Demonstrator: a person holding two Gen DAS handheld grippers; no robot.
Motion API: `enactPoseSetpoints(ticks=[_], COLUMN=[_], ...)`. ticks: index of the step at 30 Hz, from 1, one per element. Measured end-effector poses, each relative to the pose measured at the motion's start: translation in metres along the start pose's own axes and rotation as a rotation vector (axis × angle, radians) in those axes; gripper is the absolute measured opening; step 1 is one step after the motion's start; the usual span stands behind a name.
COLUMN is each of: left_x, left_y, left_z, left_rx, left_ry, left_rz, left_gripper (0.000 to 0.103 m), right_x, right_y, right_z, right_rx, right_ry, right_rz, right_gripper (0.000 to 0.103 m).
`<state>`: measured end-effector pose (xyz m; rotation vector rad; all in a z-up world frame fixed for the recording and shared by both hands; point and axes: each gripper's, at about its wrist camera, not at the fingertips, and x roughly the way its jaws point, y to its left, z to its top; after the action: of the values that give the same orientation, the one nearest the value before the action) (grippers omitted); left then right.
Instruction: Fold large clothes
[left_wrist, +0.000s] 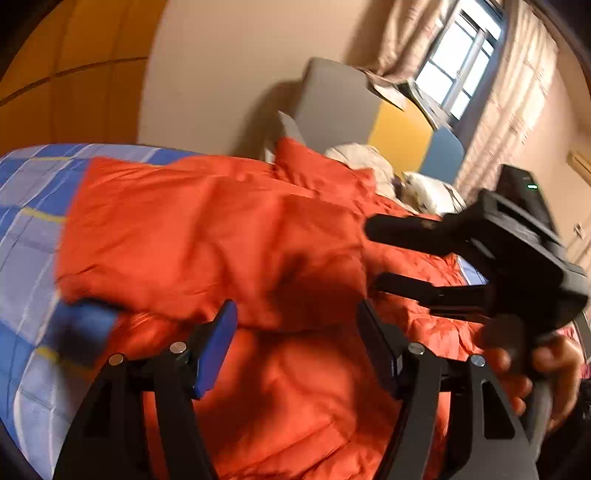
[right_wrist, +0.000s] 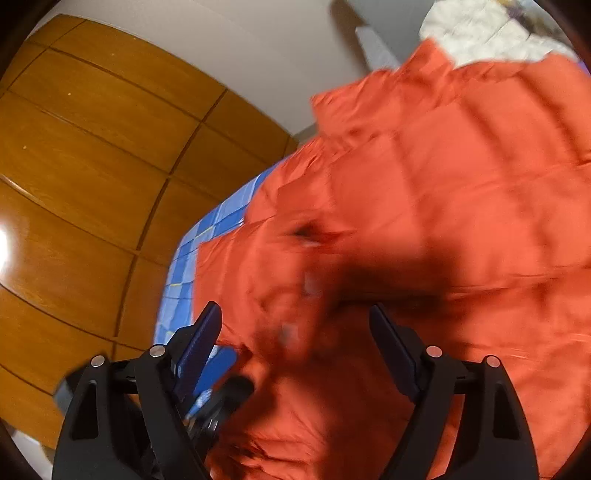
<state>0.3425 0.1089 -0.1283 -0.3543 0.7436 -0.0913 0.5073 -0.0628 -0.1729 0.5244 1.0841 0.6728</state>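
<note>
We see orange jacket (left_wrist: 207, 236) spread on blue bedsheet (left_wrist: 26, 229), long axis toward headboard (left_wrist: 336, 107); left gripper (left_wrist: 295, 350) and right gripper (right_wrist: 295, 347) both spread, empty.

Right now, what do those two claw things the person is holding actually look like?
Both are matte black plastic. The left gripper and right gripper each have two angled arms with silver round bolts, ending in flat fingers with blue ribbed pads. The right one's body carries a small green light. The bare hand holding it shows no sleeve.
</note>
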Motion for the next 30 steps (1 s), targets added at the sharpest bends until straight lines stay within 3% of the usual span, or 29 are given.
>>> enactPoseSetpoints(ticks=[4, 5, 6, 7, 9, 12, 19, 30], left_x=[-0.014, -0.014, -0.014, -0.014, -0.012, -0.003, 0.016, 0.056], left_y=[0.030, 0.037, 0.046, 0.052, 0.063, 0.073, 0.081, 0.069], left_z=[-0.010, -0.011, -0.012, -0.013, -0.015, -0.013, -0.001, 0.038], left_rx=[-0.075, -0.101, -0.131, -0.147, -0.179, -0.222, -0.294, -0.250], left_ry=[-0.006, 0.004, 0.010, 0.014, 0.025, 0.040, 0.038, 0.021], left_rz=[0.097, 0.109, 0.137, 0.157, 0.192, 0.251, 0.301, 0.388], left_gripper=[0.067, 0.067, 0.067, 0.066, 0.066, 0.066, 0.066, 0.066], right_x=[0.034, 0.038, 0.041, 0.039, 0.029, 0.007, -0.052, -0.119], right_y=[0.013, 0.016, 0.021, 0.026, 0.037, 0.056, 0.093, 0.029], right_z=[-0.002, -0.001, -0.001, 0.000, 0.002, 0.011, 0.052, 0.073], right_rx=[-0.023, -0.031, -0.057, -0.078, -0.117, -0.171, -0.265, -0.204], right_ry=[0.031, 0.036, 0.034, 0.021, -0.010, -0.069, -0.202, -0.328], right_rz=[-0.065, -0.085, -0.127, -0.135, -0.127, -0.112, -0.051, -0.101], right_gripper=[0.063, 0.055, 0.032, 0.023, 0.018, 0.014, 0.013, 0.013])
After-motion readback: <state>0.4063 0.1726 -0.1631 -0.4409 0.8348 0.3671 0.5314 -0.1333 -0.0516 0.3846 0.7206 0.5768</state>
